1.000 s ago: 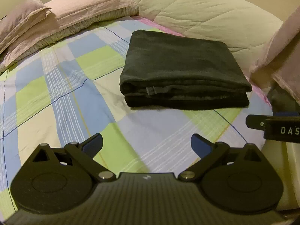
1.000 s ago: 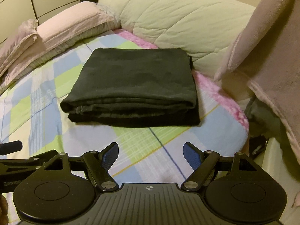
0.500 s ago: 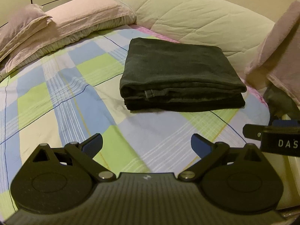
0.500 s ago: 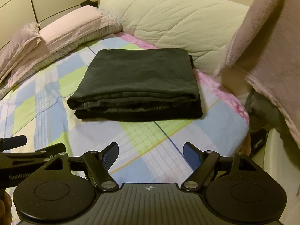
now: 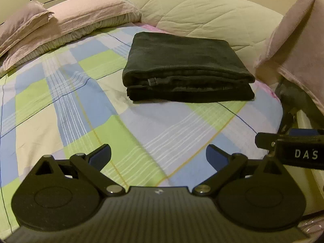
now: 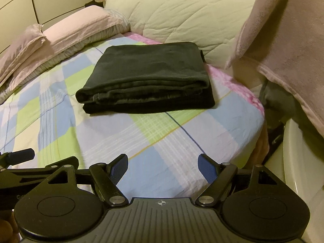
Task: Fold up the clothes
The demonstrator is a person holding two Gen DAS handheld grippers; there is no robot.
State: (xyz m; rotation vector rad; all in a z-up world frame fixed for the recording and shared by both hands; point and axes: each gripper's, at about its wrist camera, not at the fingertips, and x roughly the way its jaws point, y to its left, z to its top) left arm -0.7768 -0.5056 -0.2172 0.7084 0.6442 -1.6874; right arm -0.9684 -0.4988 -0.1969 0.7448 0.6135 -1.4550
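Both grippers drawn back a little from the folded dark garment point(image 5: 186, 68), which now looks smaller, garment lying folded on the checked bed sheet point(image 5: 60, 105) near the cream quilt point(image 5: 198, 14), left gripper point(image 5: 158, 156) and right gripper point(image 6: 163, 167) empty, jaws apart, pink pillows point(image 6: 66, 32) behind.

The garment point(image 5: 186, 66) is dark, matt, soft-napped cloth. Beneath it the sheet point(image 5: 60, 105) is smooth woven cloth; beside it the quilt point(image 5: 194, 12) is stitched, puffy cloth.
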